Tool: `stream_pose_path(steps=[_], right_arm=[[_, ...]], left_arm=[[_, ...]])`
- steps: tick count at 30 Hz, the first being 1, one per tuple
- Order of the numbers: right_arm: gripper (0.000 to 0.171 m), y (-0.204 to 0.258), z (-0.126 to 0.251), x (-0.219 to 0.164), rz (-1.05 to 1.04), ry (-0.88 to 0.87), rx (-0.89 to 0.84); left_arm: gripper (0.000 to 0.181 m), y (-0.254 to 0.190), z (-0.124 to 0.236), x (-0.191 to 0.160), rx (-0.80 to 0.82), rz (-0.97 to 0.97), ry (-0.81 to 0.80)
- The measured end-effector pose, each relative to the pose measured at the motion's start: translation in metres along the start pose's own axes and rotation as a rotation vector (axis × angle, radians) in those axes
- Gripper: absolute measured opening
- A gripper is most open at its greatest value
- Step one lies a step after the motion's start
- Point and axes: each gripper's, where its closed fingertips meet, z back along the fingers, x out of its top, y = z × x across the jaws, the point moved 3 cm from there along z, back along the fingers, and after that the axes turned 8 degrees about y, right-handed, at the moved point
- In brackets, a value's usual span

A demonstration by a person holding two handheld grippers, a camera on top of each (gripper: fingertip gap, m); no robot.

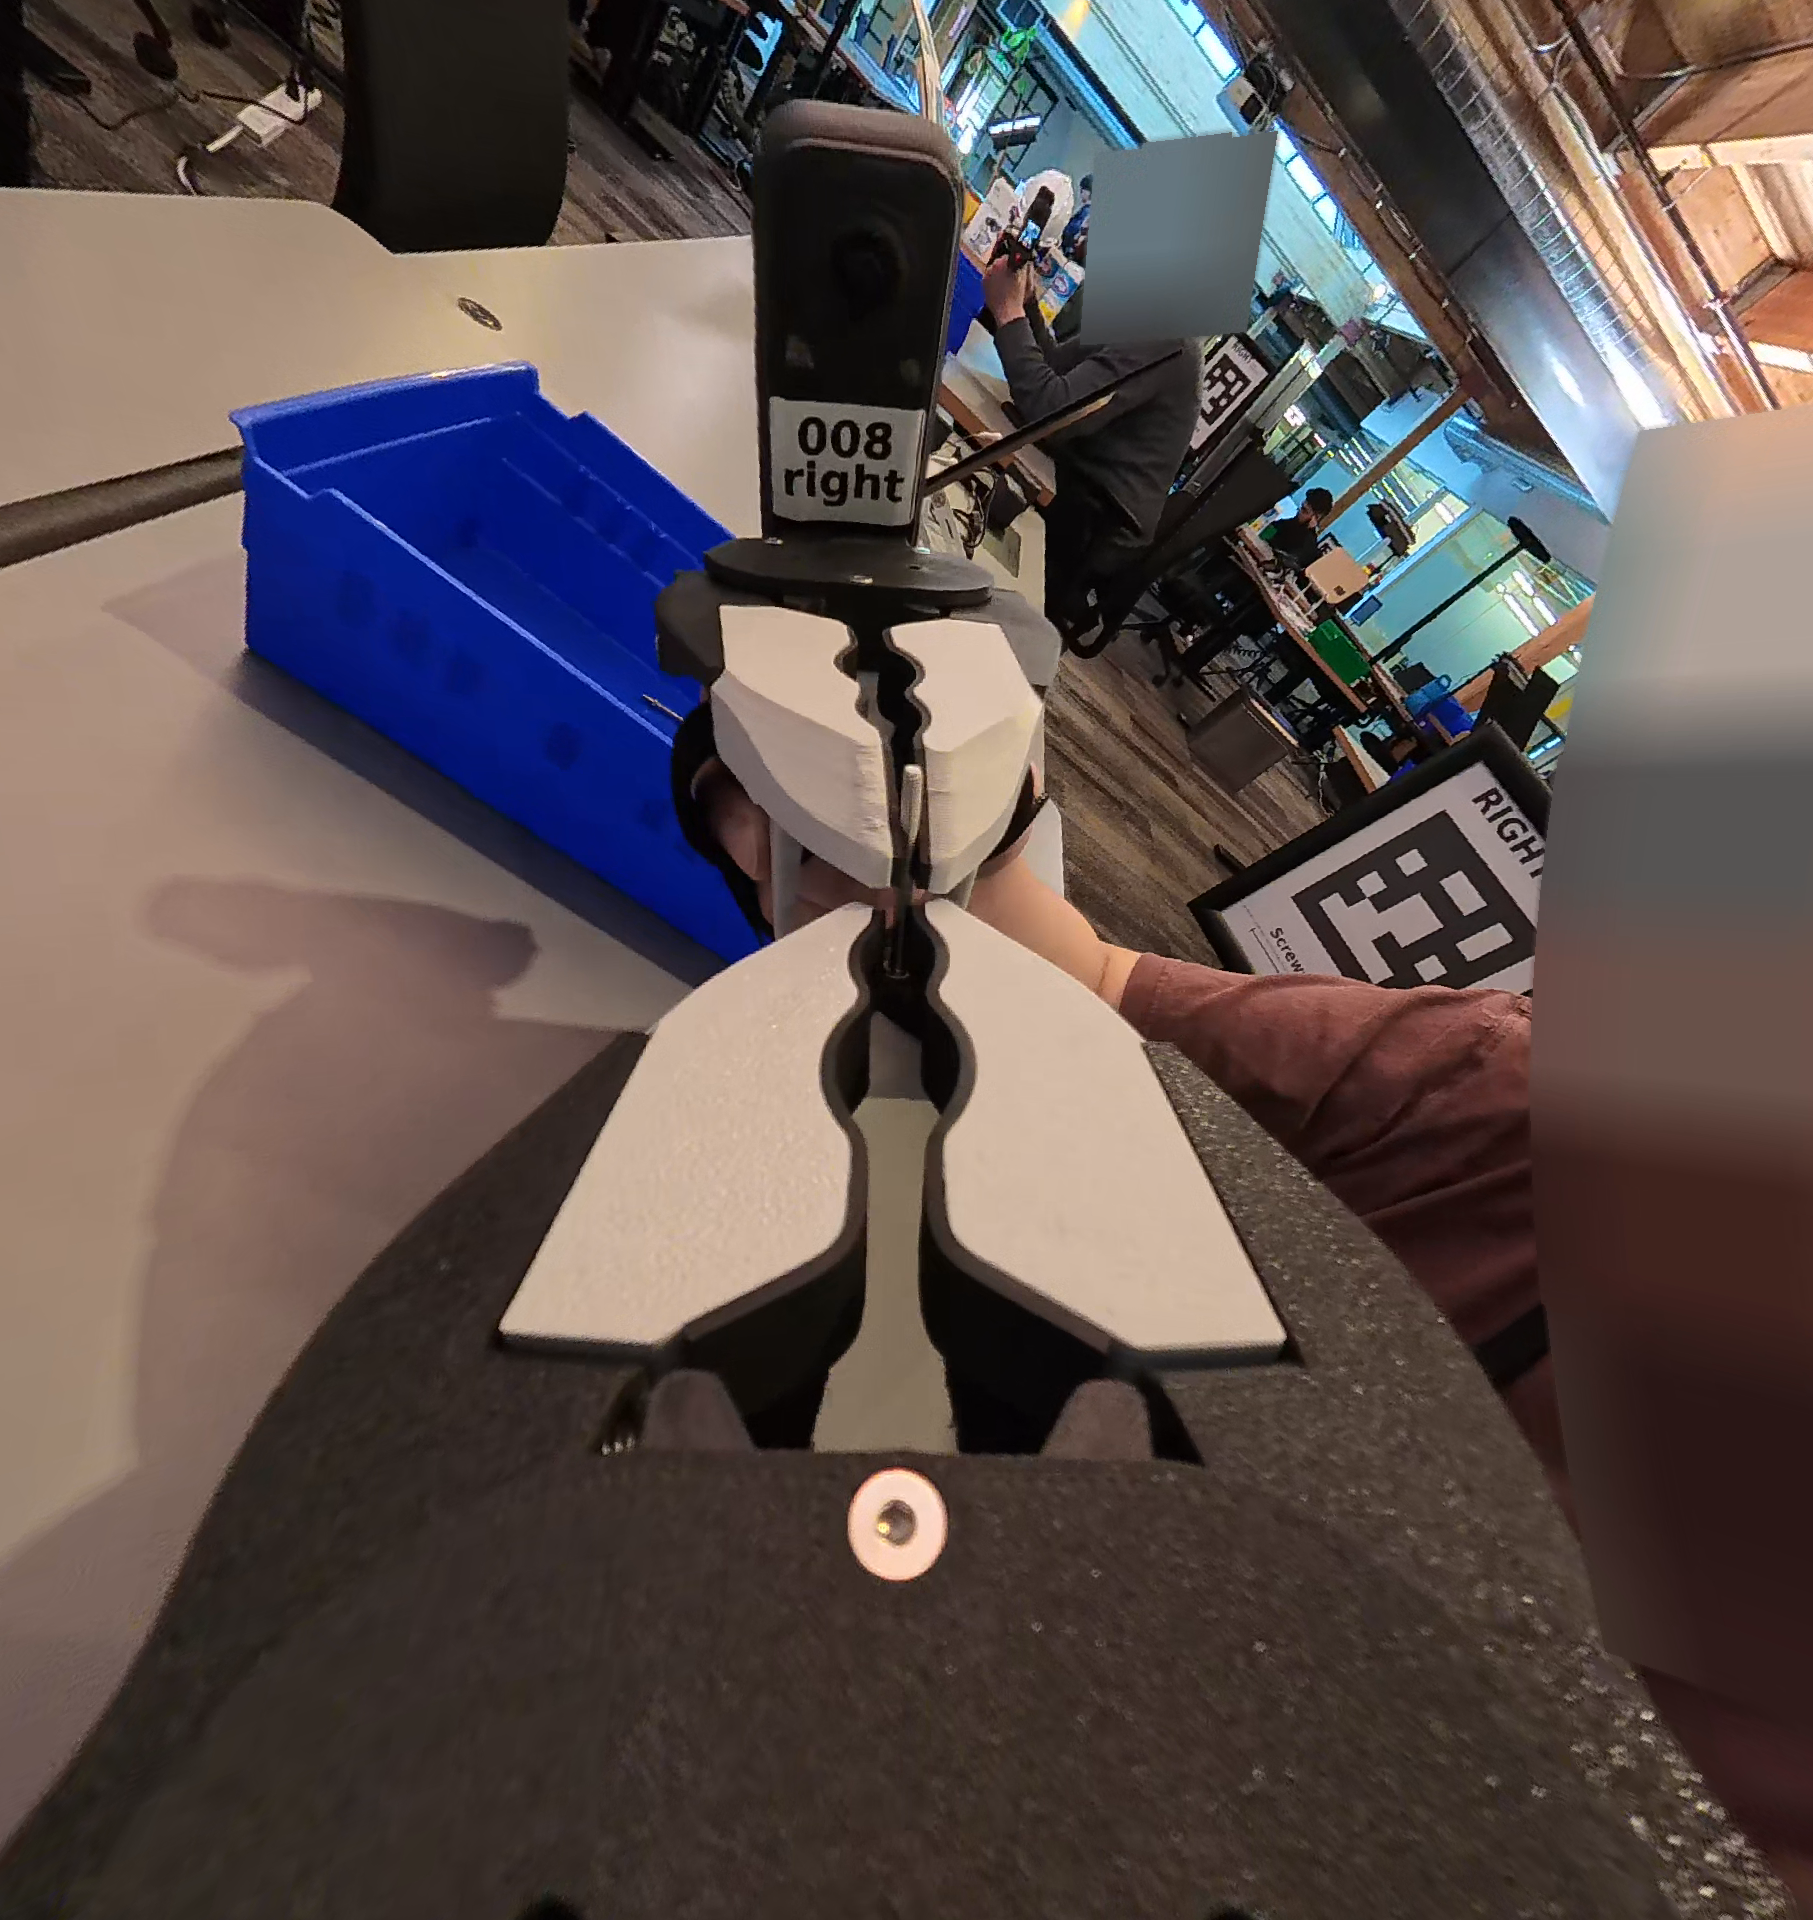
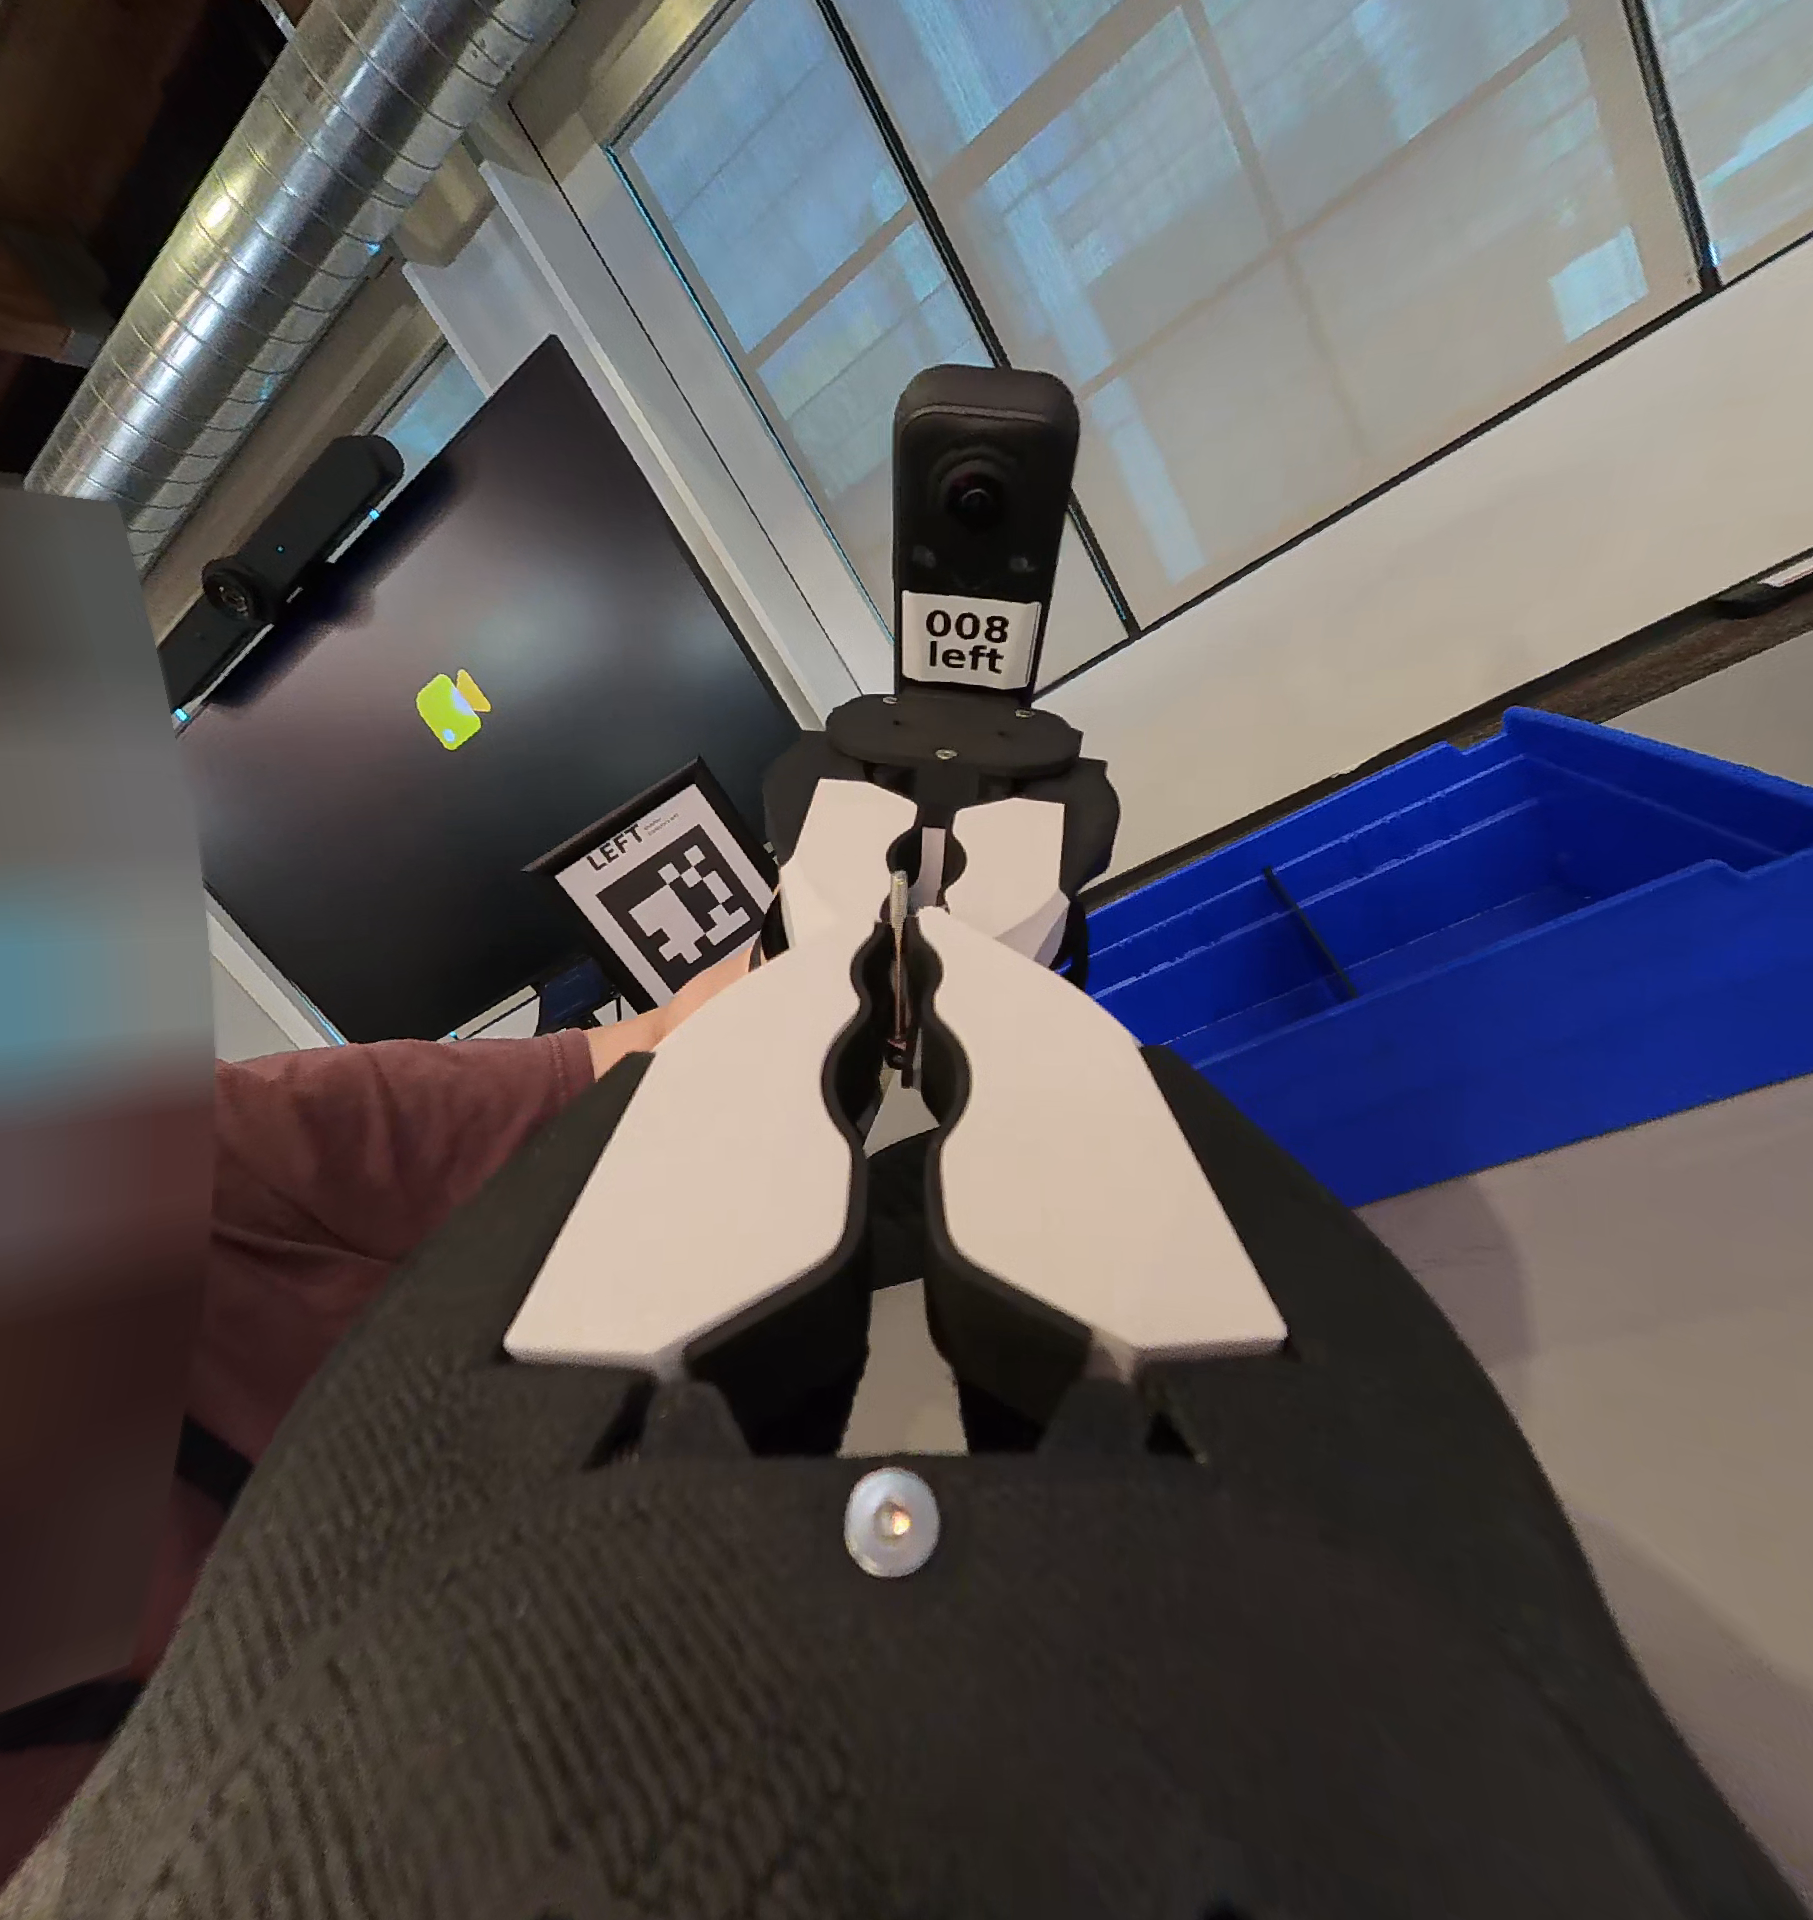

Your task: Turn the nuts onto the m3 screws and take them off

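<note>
While the two tongs meet tip to tip above the desk [image 1: 258,727], the right tongs [image 1: 907,831] are pinched shut on a thin metal screw [image 1: 910,805], and the left tongs [image 1: 897,940] are closed around its far end, where any nut is too small to make out. Such a screw is light, stiff and slippery, so it is best gripped along the shank. A blue bin [image 2: 1504,935] sits just beside them.

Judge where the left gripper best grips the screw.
The free end poking past the fingertips of the right gripper, approached head-on along the screw. It is thin and straight, its shank clamped lengthwise between those fingers, so only that end is open to the left gripper.
</note>
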Motion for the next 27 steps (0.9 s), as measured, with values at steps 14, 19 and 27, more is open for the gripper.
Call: stream_pose_path(steps=[14,19,27], right_arm=[[0.022,0.019,0.024,0.029,0.163,-0.121,-0.025],[0.023,0.013,0.048,0.025,0.316,0.144,-0.323],[0.039,-0.026,0.043,-0.075,0.597,0.940,-0.467]], left_arm=[[0.003,0.003,0.006,0.000,0.028,-0.084,-0.005],[0.003,0.013,0.028,0.020,0.347,-0.359,-0.034],[0.003,0.024,0.052,0.009,0.619,-0.530,0.002]])
